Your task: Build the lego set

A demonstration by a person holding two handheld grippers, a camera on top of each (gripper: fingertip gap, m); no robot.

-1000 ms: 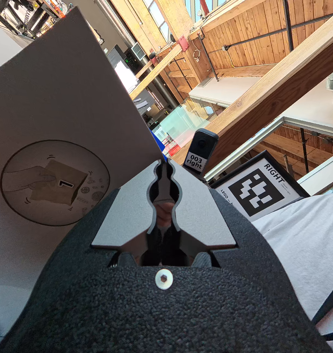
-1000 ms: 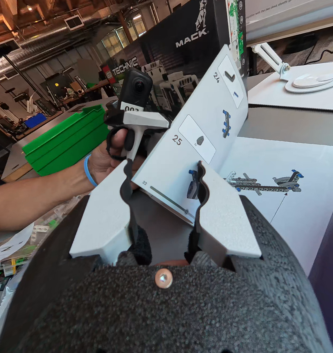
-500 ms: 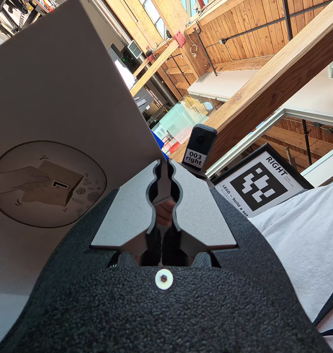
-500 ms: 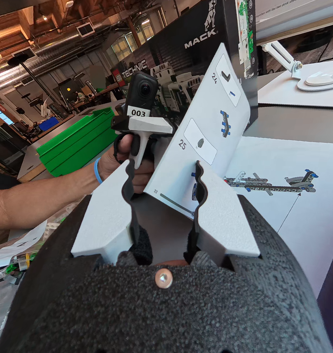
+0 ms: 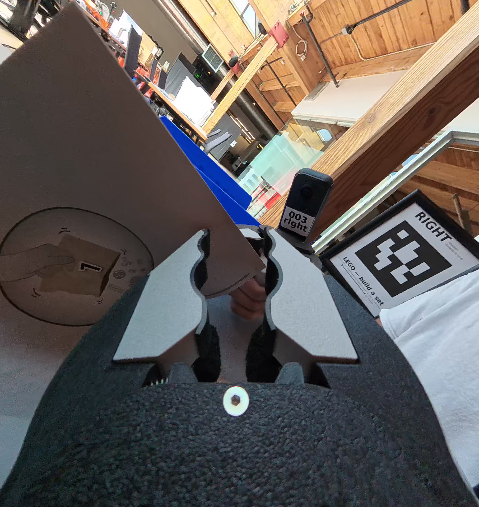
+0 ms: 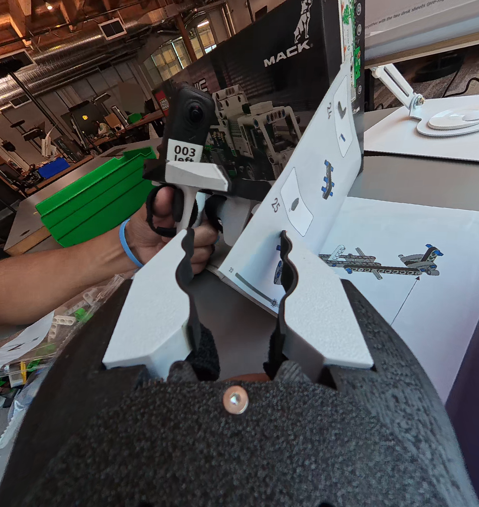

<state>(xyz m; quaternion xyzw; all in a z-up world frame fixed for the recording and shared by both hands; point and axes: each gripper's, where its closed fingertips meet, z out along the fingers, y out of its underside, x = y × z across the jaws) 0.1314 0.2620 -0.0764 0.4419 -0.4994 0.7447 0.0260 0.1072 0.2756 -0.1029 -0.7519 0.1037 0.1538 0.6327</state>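
The instruction booklet lies open on the table [image 6: 397,247]. One of its pages [image 6: 301,192] stands tilted up, and its back shows in the left wrist view [image 5: 81,164]. My left gripper [image 5: 236,236] is open, with the page's lower corner lying loose between its jaws. In the right wrist view a hand holds the left gripper [image 6: 194,175] just behind the raised page. My right gripper [image 6: 236,234] is open and empty, its right finger in front of the raised page's lower edge. The right gripper's camera [image 5: 307,203] shows beyond my left fingers.
The black set box [image 6: 274,68] stands behind the booklet. A green bin [image 6: 95,192] is at the left and a blue bin [image 5: 219,175] beyond the page. Bags of loose pieces [image 6: 27,356] lie at the lower left. A framed marker sign [image 5: 403,258] stands at the right. My left and right fingertips are right by each other.
My left gripper was shut on the page's corner and has now opened. The page still stands tilted up. My right gripper stays open, a little closer to the page.
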